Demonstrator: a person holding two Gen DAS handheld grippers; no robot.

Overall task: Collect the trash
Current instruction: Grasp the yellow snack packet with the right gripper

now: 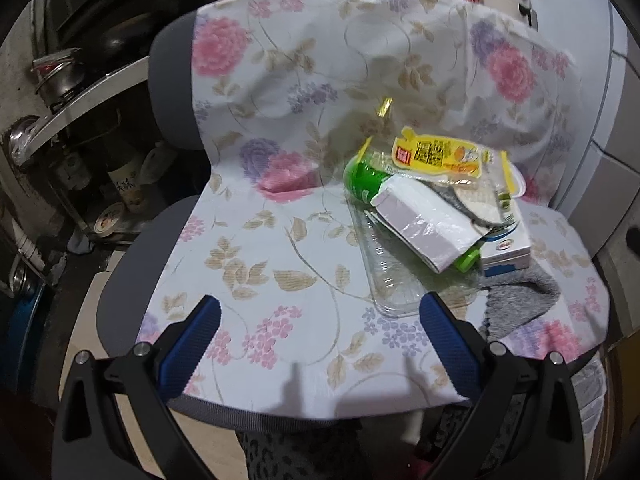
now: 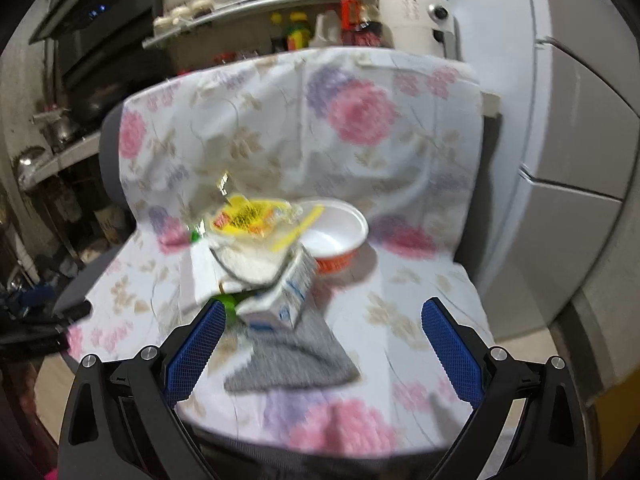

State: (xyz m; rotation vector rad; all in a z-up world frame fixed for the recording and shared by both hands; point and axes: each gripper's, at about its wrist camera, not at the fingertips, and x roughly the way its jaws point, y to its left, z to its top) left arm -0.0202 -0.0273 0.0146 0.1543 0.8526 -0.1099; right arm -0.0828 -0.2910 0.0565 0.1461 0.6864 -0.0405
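Left wrist: left gripper (image 1: 320,322) released, empty | trash pile (image 1: 436,204) right on floral chair cover (image 1: 280,240) | right gripper (image 2: 324,330) released, near grey sock (image 2: 296,364)

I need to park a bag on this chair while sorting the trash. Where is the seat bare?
The seat's left half is bare floral cover, between the clear plastic tray and the grey chair edge. The seat's front right corner, right of the grey sock and in front of the bowl, is also bare. The middle pile is crowded.
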